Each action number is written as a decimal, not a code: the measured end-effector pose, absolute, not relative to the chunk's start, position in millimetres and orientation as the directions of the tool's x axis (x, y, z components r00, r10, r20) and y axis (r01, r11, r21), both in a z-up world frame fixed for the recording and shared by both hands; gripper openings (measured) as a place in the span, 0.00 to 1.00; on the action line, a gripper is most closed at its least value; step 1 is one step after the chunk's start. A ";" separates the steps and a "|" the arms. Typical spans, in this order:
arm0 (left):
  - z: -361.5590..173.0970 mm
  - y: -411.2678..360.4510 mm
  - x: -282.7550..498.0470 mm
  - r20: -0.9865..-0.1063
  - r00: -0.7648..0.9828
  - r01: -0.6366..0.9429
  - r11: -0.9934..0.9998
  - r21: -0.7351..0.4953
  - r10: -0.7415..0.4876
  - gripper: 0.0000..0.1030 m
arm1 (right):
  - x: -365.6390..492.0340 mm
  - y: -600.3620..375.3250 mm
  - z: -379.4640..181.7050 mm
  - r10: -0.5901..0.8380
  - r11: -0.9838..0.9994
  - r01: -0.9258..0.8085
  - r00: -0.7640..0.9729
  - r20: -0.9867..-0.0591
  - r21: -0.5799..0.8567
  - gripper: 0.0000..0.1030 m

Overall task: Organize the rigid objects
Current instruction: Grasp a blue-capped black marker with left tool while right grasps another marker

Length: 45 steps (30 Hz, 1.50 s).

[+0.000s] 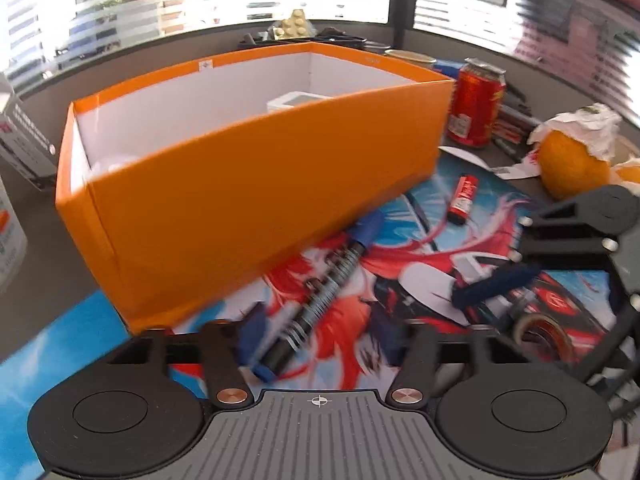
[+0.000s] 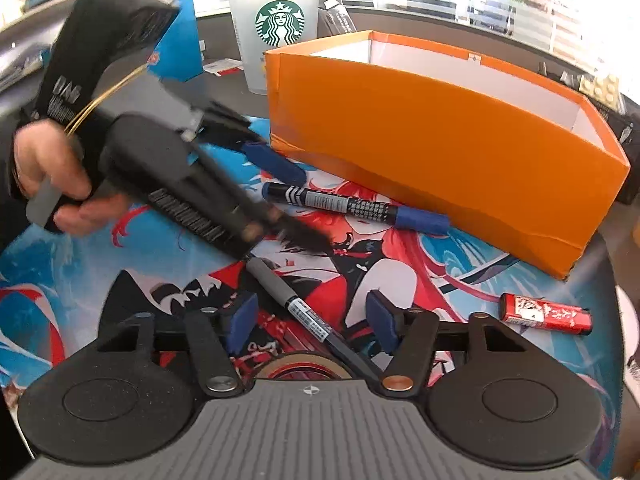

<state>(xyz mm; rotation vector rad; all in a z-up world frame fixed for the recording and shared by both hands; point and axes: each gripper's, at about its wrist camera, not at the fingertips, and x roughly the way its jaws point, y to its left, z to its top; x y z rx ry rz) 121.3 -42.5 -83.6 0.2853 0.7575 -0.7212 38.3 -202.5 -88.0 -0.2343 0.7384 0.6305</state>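
Note:
An orange box with a white inside stands on a printed mat; it also shows in the right wrist view. A black marker with a blue cap lies in front of it, between the open fingers of my left gripper. In the right wrist view the marker lies by the left gripper's blue fingertips. A black pen lies between the open fingers of my right gripper. A red lighter lies on the mat.
A red can, an orange in paper and a tape roll are nearby. A Starbucks cup stands behind the box. A white item sits inside the box.

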 end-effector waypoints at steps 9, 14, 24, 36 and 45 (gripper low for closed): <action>-83.1 -67.1 109.1 -0.710 0.509 0.727 0.684 0.053 -0.486 0.16 | 26.9 -199.5 -83.6 0.422 0.795 -0.606 0.579 -0.698 -0.022 0.27; -82.9 -62.6 102.9 -0.708 0.551 0.660 0.750 0.046 -0.441 0.18 | 24.9 -183.8 -83.1 0.382 0.794 -0.601 0.608 -0.696 -0.090 0.17; -83.7 6.4 86.3 -0.692 0.639 0.489 0.872 0.029 -0.335 0.19 | 19.1 -151.4 -85.1 0.390 0.719 -0.670 0.608 -0.692 -0.184 0.14; -81.5 47.8 42.7 -0.689 0.713 0.248 0.966 0.071 -0.132 0.19 | 12.9 -127.0 -85.8 0.341 0.845 -0.528 0.652 -0.677 -0.083 0.21; -82.9 45.8 78.7 -0.688 0.686 0.355 0.934 0.033 -0.237 0.12 | 19.9 -119.6 -85.9 0.373 0.792 -0.597 0.638 -0.674 -0.126 0.14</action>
